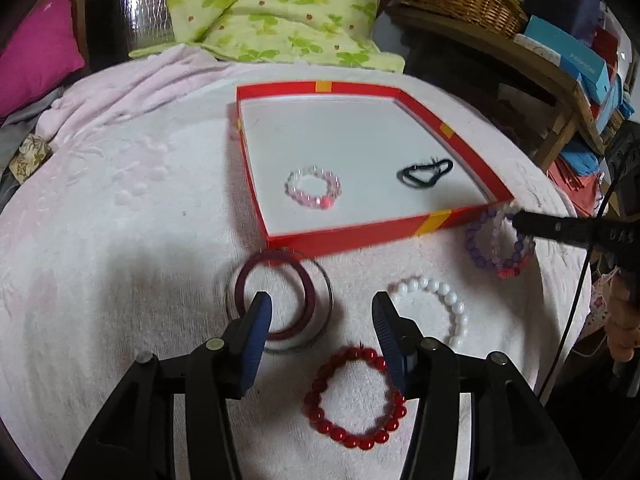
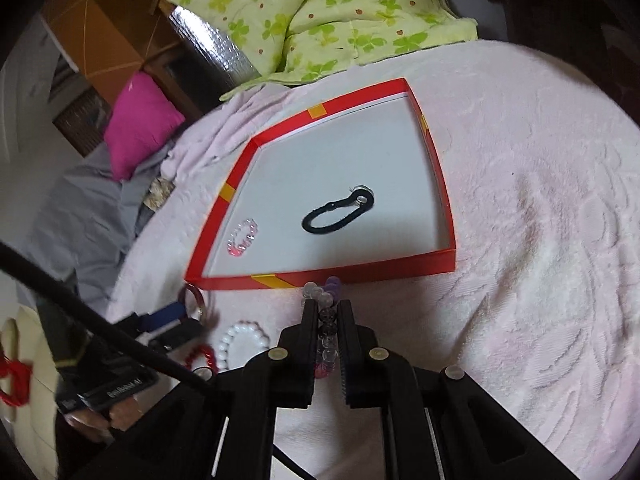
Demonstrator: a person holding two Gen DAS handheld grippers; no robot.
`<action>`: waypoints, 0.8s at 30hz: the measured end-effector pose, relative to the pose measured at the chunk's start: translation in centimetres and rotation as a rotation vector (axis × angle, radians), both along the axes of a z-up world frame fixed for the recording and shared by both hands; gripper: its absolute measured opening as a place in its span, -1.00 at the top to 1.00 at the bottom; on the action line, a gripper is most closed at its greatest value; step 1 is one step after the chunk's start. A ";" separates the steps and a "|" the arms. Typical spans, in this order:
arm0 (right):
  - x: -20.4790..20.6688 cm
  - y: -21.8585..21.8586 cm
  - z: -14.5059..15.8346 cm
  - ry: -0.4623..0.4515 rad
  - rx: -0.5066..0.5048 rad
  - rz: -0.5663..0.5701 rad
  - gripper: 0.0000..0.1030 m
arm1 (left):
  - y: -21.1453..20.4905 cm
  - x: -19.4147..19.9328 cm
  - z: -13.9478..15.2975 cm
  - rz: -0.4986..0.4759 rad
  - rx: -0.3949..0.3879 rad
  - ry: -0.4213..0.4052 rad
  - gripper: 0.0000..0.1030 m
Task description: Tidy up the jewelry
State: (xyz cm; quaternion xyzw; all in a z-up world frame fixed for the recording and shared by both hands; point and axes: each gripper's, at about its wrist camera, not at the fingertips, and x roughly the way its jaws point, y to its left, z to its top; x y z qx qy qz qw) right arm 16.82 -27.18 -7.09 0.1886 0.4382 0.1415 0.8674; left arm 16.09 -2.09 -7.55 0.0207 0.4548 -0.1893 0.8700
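A red tray with a white floor holds a pink bead bracelet and a black hair tie. My left gripper is open above the towel. Its left finger sits over a dark red bangle stacked on a clear bangle. A white bead bracelet and a red bead bracelet lie by its right finger. My right gripper is shut on a purple and clear bead bracelet just before the tray's near wall.
A pale pink towel covers the round surface. A green floral quilt and a magenta cushion lie behind. Wicker baskets and boxes sit on a wooden shelf to the right.
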 end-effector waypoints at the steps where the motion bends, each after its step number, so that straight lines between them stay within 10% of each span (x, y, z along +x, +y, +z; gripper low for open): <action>1: 0.1 0.2 -0.1 0.000 0.029 0.007 0.81 | 0.0 0.0 -0.5 0.002 0.014 0.022 -0.01; 7: 0.8 0.8 -1.0 0.057 0.159 0.070 0.80 | 1.0 0.1 -0.9 0.003 0.000 0.065 0.55; 24: 1.3 -0.9 -2.8 0.148 0.139 0.019 0.74 | 2.5 0.2 0.3 0.011 -0.021 0.016 0.58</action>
